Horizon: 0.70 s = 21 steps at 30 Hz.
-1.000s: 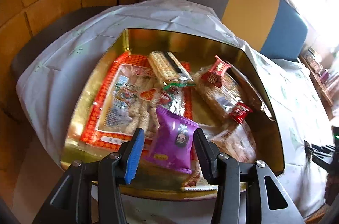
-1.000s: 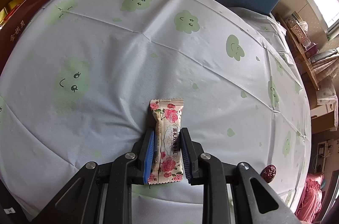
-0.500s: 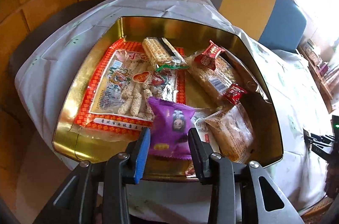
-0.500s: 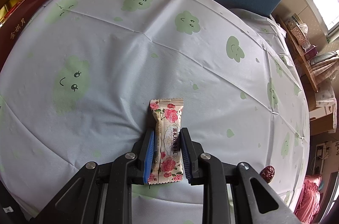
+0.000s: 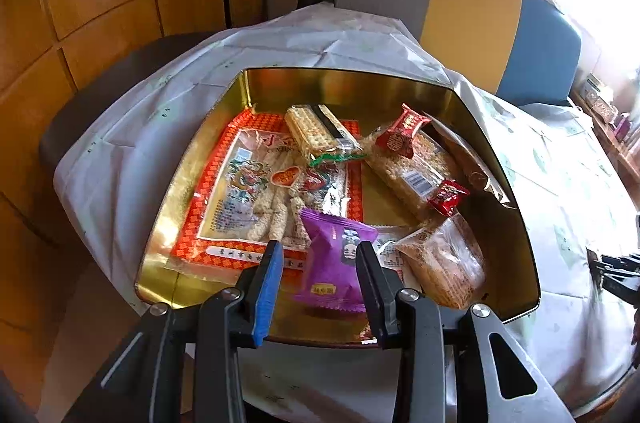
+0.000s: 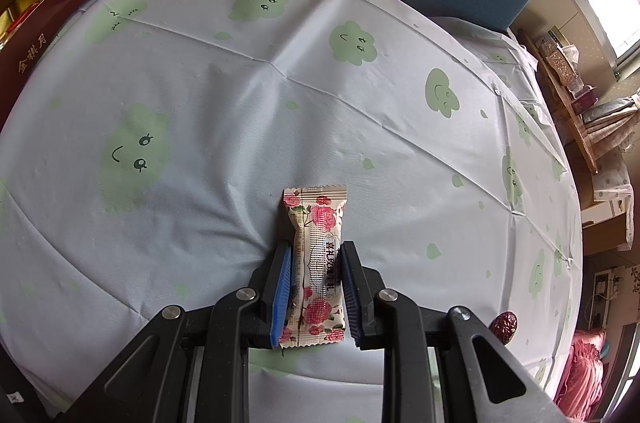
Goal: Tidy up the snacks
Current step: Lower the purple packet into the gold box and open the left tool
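Your left tool (image 5: 318,271) has its pads spread on either side of a purple snack packet (image 5: 336,265); a clear gap shows at the blue pad, while the other pad sits close to the packet's edge, and whether it touches you cannot tell. The packet lies at the near edge of the gold tin (image 5: 496,159). Beyond it, at about 11 o'clock, a large red-bordered bag of puffed sticks (image 5: 256,199) lies flat on the tin floor, with a cracker pack (image 5: 320,137) resting across its far end. At 1 o'clock a long clear pack of rice bars (image 5: 412,167) carries two small red candies (image 5: 402,135), and a bag of brown crisps (image 5: 444,259) sits just beside the packet at 3 o'clock. Your right tool (image 6: 314,271) pinches a rose-printed snack bar (image 6: 316,263) upright between its pads, over the worktop (image 6: 240,111) with its cloud-print cloth. A red date (image 6: 505,325) lies on the cloth at 4 o'clock.
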Each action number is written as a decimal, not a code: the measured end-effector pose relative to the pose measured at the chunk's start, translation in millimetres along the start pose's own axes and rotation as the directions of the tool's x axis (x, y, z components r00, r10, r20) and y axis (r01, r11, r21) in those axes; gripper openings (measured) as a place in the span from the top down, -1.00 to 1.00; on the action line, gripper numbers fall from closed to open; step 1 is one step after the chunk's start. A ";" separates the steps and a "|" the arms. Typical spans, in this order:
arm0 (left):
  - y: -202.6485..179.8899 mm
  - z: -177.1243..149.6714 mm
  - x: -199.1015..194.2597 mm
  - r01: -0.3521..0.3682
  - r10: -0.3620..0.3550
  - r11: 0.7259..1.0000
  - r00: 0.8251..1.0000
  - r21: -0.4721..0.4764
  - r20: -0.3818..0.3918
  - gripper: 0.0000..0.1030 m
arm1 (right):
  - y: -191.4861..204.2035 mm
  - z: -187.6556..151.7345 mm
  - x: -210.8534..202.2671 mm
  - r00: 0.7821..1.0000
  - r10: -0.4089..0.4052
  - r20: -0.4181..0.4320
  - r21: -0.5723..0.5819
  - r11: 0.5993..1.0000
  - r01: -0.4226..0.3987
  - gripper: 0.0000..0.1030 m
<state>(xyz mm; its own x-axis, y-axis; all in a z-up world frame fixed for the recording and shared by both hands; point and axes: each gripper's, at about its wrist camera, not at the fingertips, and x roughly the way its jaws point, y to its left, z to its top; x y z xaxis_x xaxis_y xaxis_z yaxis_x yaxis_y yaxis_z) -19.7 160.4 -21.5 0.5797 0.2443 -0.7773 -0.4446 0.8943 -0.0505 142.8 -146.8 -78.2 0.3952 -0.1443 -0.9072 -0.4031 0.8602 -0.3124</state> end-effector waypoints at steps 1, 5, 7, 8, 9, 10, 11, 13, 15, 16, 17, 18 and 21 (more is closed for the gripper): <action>0.9 0.3 -1.0 -0.003 0.003 1.000 1.000 -0.002 0.005 0.24 | 0.9 0.0 -0.2 1.000 -0.003 0.000 -0.001 1.000 0.003 0.52; 4.6 1.5 -3.5 -0.004 0.005 1.000 1.000 -0.012 0.015 0.22 | 2.5 -0.1 -0.8 1.000 -0.009 -0.001 0.001 1.000 0.009 0.53; 4.9 2.2 -4.2 -0.008 0.008 1.000 1.000 -0.012 0.019 0.21 | 2.7 0.2 -1.1 1.000 -0.009 -0.003 0.006 1.000 0.009 0.56; 5.3 2.4 -4.5 -0.008 0.009 1.000 1.000 -0.014 0.022 0.19 | 2.2 0.6 -1.0 1.000 -0.009 -0.007 0.013 1.000 0.009 0.57; 5.8 2.8 -4.8 -0.009 0.009 1.000 1.000 -0.016 0.024 0.15 | 2.1 0.9 -1.2 1.000 -0.009 -0.010 0.019 1.000 0.009 0.58; 6.7 2.9 -5.4 -0.010 0.010 1.000 1.000 -0.018 0.028 0.13 | 1.5 1.2 -1.2 1.000 -0.007 -0.013 0.025 1.000 0.008 0.58; 7.0 2.8 -6.0 -0.011 0.011 1.000 0.999 -0.019 0.031 0.10 | 0.2 1.7 -1.1 1.000 -0.004 -0.018 0.033 0.999 0.004 0.58; 8.1 3.0 -7.2 -0.011 0.012 1.000 0.999 -0.018 0.037 0.09 | -3.3 4.0 -0.5 0.999 0.007 -0.032 0.051 0.999 -0.006 0.59; 9.3 2.9 -8.0 -0.011 0.011 1.000 0.999 -0.020 0.040 0.08 | -6.3 5.5 -0.1 0.999 0.017 -0.046 0.068 0.998 -0.014 0.59; 10.3 2.9 -8.1 -0.010 0.011 1.000 0.999 -0.023 0.041 0.06 | -7.3 6.0 0.1 0.998 0.020 -0.052 0.076 0.997 -0.016 0.59; 11.1 3.0 -8.2 -0.011 0.012 1.000 0.999 -0.026 0.041 0.03 | -8.5 6.3 0.1 0.998 0.022 -0.056 0.083 0.996 -0.018 0.59; 12.1 3.1 -8.3 -0.011 0.013 0.999 0.999 -0.030 0.043 0.02 | -9.2 6.4 -0.2 0.998 0.022 -0.059 0.087 0.996 -0.016 0.59; 14.6 3.1 -8.1 -0.013 0.015 0.999 0.999 -0.039 0.045 0.02 | -11.7 6.7 0.7 0.998 0.022 -0.063 0.111 0.994 -0.015 0.59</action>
<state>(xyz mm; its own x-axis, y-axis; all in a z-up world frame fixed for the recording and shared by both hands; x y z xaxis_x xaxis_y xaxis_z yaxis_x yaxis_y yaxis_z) -28.7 172.6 -14.0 0.6031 0.2738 -0.7492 -0.4783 0.8758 -0.0649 153.4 -153.7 -73.3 0.3330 -0.1557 -0.9300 -0.3151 0.9112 -0.2654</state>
